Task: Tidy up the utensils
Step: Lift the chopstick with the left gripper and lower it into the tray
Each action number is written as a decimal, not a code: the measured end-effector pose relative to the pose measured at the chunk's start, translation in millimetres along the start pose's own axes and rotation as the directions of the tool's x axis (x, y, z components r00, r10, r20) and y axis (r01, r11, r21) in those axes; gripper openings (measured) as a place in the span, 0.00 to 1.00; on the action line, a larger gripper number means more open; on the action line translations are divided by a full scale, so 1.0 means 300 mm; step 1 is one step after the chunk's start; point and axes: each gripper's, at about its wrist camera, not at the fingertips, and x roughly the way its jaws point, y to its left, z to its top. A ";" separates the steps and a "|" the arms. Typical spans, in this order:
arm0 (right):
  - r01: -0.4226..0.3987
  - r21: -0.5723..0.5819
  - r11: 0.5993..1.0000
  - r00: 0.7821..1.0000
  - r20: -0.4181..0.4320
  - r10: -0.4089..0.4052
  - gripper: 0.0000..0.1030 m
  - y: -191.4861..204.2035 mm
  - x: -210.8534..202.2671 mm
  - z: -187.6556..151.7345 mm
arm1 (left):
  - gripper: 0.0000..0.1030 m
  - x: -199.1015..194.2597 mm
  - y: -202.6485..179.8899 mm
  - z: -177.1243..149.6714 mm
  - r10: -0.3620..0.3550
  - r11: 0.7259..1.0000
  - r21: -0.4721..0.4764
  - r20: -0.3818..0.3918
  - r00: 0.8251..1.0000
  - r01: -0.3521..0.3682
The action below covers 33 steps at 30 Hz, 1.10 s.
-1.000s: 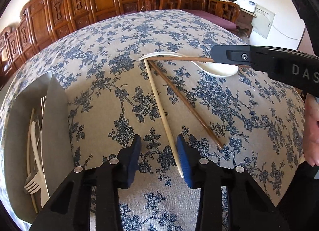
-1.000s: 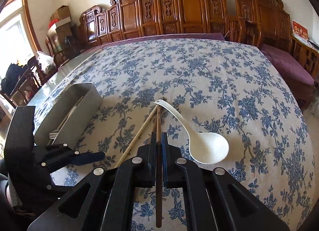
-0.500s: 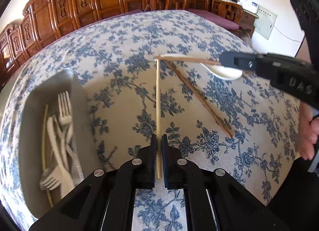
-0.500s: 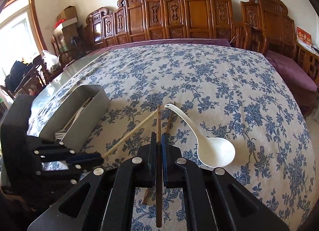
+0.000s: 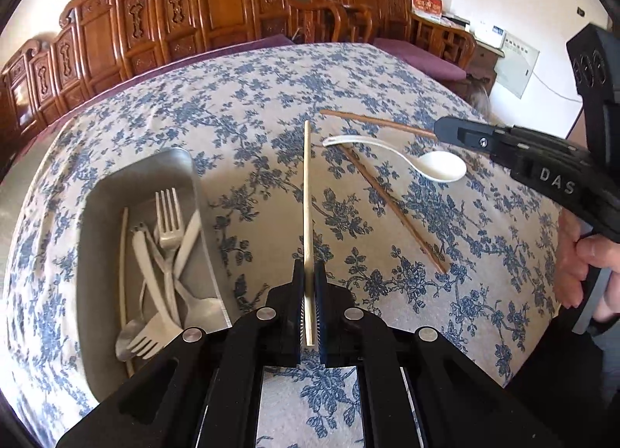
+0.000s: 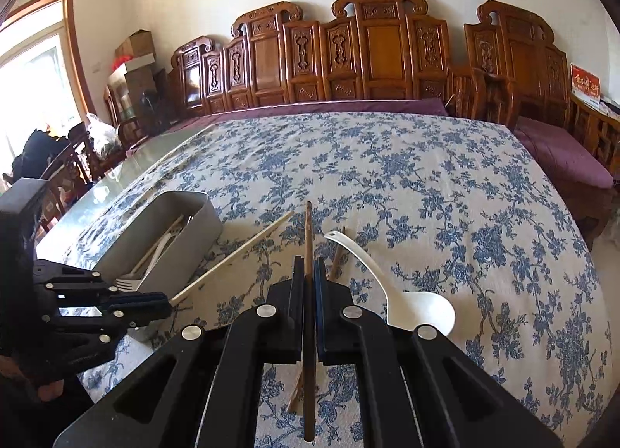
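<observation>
My left gripper (image 5: 309, 270) is shut on a pale bamboo chopstick (image 5: 307, 192), which points away over the cloth, its far end lifted. Left of it stands a metal tray (image 5: 182, 161) that holds forks, spoons and a pale chopstick. My right gripper (image 6: 309, 270) is shut on a dark brown chopstick (image 6: 308, 229) and holds it above the table. In the left wrist view the right gripper (image 5: 445, 129) comes in from the right. A second dark chopstick (image 5: 391, 208) and a white spoon (image 5: 441, 168) lie on the cloth between the grippers.
A blue-flowered cloth (image 6: 445, 196) covers the table. Carved wooden chairs (image 6: 379, 49) line its far side, with purple cushions (image 6: 562, 153) at the right. A hand (image 5: 581, 262) grips the right tool. Bare glass tabletop (image 6: 128, 173) shows beyond the tray.
My left gripper closed on the pale chopstick and lifted it, so the tray has come further into view. The right gripper kept its dark chopstick and rose slightly off the spoon.
</observation>
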 end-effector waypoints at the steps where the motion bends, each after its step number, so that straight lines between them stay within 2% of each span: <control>1: 0.002 -0.001 1.000 1.000 -0.001 -0.002 0.06 0.002 0.002 0.001 | 0.04 -0.010 0.009 0.001 0.001 1.000 -0.005 0.006 1.000 -0.001; 22: -0.017 -0.054 0.998 0.999 -0.034 0.015 0.06 0.086 0.037 -0.008 | 0.04 -0.172 0.228 -0.052 0.052 0.983 -0.179 0.076 0.996 -0.038; 33: -0.020 -0.065 0.998 0.999 -0.042 0.017 0.06 0.095 0.047 -0.013 | 0.04 -0.138 0.307 -0.093 0.095 0.973 -0.211 0.018 0.995 -0.089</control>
